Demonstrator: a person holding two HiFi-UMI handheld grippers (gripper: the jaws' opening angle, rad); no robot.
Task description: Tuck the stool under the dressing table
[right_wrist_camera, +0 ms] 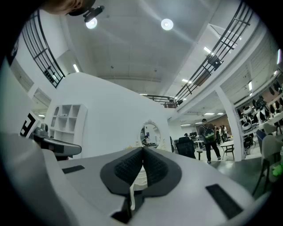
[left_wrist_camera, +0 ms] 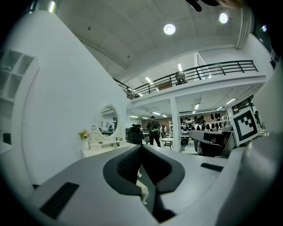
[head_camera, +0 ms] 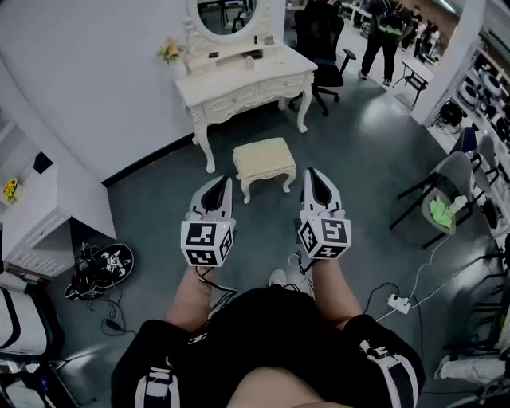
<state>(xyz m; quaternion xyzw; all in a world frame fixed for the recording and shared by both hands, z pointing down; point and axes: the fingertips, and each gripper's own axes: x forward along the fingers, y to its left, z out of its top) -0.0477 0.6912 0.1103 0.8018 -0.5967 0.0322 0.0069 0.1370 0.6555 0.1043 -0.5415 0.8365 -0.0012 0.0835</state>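
Note:
The cream padded stool stands on the grey floor just in front of the white dressing table, outside its knee space. An oval mirror tops the table. My left gripper is held level, short of the stool's near left side, jaws shut and empty. My right gripper hovers by the stool's near right corner, also shut and empty. In the left gripper view the dressing table is far ahead, and a stool leg shows below the closed left gripper. Beyond the closed right gripper stands the mirror.
A black office chair stands right of the dressing table, with people behind it. A grey chair with a green cloth is at the right. Cables and a power strip lie near my feet. A black bag and white shelving are at the left.

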